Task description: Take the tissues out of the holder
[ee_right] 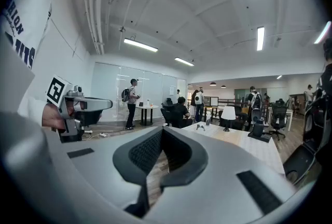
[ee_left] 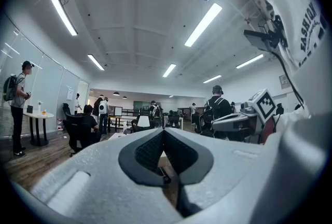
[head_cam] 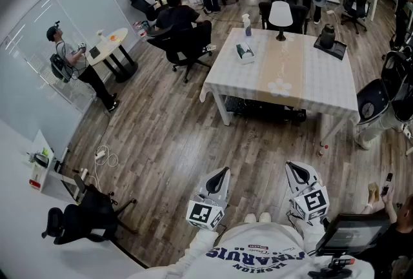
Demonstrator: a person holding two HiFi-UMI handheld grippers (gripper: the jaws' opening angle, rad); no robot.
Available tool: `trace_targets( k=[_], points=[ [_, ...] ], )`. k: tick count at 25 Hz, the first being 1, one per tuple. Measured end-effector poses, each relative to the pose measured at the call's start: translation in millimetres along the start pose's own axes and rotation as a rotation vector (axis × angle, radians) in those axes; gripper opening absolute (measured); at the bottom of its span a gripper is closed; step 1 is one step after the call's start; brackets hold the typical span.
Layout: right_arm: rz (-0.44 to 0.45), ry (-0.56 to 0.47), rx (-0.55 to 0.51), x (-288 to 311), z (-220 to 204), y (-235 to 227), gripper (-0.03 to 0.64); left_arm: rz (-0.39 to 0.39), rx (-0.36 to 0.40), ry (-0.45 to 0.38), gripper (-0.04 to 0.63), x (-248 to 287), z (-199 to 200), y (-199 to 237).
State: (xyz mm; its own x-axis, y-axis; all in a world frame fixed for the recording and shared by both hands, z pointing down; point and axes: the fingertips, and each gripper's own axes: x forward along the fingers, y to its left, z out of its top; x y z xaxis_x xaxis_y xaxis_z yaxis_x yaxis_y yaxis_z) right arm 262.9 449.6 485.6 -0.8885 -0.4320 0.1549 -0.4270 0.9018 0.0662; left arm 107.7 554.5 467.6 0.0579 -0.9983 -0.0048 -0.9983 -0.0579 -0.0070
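Note:
The tissue holder [head_cam: 244, 52] lies on a table with a white checked cloth [head_cam: 322, 84], far ahead of me across the wooden floor. In the right gripper view the tissue holder [ee_right: 201, 127] is a small shape on the table's near-left part. My left gripper [head_cam: 222, 172] and right gripper [head_cam: 292, 167] are held close to my body, side by side, well short of the table. Both are shut with nothing between the jaws. In its own view the left gripper [ee_left: 164, 132] points level into the room; the right gripper [ee_right: 162, 130] points toward the table.
On the table stand a white lamp [head_cam: 280, 15], a small bottle [head_cam: 246, 24] and a black object on a mat [head_cam: 328, 35]. A seated person in an office chair [head_cam: 182, 29] is left of the table. A black chair [head_cam: 80, 216] sits near left; a laptop [head_cam: 352, 234] near right.

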Motion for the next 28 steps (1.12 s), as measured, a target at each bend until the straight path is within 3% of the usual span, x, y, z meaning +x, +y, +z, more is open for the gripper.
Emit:
trace_targets(
  k=[18,28],
  points=[
    [0.029,-0.025,0.003,-14,4,-7,0.006,0.029,0.028,0.019,0.005,-8,6,-25],
    [0.086,-0.215,0.048,-14,25,-34,0.011,0.051,0.044,0.023,0.005,-5,0,-51]
  ],
)
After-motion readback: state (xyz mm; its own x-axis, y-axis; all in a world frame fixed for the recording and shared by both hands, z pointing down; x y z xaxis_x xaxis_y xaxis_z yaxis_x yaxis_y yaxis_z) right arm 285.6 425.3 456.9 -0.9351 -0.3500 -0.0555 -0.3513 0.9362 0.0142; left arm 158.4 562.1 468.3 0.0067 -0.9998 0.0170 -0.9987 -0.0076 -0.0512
